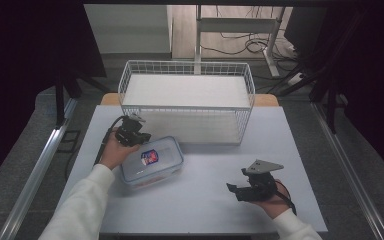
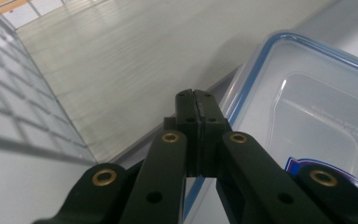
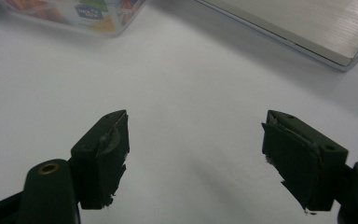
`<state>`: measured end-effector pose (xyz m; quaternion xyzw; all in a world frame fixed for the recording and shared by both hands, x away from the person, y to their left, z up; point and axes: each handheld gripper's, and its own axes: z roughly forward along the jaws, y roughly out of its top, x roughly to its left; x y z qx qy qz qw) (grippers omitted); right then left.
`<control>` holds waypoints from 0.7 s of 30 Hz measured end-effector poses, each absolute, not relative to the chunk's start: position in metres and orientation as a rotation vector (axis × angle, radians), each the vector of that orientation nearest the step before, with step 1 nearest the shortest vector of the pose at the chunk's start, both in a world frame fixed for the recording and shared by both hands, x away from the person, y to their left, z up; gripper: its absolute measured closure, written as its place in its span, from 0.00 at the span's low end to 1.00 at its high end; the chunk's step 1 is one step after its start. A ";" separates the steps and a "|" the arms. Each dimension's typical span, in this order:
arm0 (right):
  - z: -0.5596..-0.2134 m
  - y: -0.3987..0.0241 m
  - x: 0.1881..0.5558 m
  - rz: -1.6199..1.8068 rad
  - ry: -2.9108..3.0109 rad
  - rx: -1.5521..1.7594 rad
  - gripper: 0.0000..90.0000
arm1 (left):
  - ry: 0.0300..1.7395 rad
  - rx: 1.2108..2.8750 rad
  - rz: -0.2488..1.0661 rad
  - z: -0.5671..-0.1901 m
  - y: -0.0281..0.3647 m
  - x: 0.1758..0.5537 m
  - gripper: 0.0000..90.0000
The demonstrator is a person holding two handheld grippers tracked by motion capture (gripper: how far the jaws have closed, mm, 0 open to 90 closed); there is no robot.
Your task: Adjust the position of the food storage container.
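Left gripper at left of centre in the high view, jaws pressed together with nothing between, tips resting at the upper-left edge of a clear lidded container. In the left gripper view, same clenched jaws over the blue-trimmed rim of that container, close beside the base of the wire basket; likely a nudge or a steadying touch rather than a grasp, since nothing is pinched. Container sitting flat on the white table, left of middle, just in front of the basket, lid on, a coloured label on top. Basket at upper centre, open side up, probably the place meant for the container. Right gripper at lower right, low over bare table, well apart from the container, jaws spread wide with nothing held; seemingly waiting, turned toward the container's near side.
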<state>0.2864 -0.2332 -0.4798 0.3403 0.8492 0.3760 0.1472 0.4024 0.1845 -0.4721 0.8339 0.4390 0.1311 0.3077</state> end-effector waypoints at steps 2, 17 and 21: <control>-0.480 -0.233 0.287 1.080 2.443 0.980 0.25 | 1.148 2.215 0.347 -0.472 0.181 0.404 1.00; -0.481 -0.233 0.286 1.071 2.448 0.974 0.25 | 1.101 2.266 0.294 -0.473 0.176 0.407 1.00; -0.480 -0.232 0.286 1.071 2.450 0.969 0.25 | 1.060 2.307 0.297 -0.471 0.168 0.400 1.00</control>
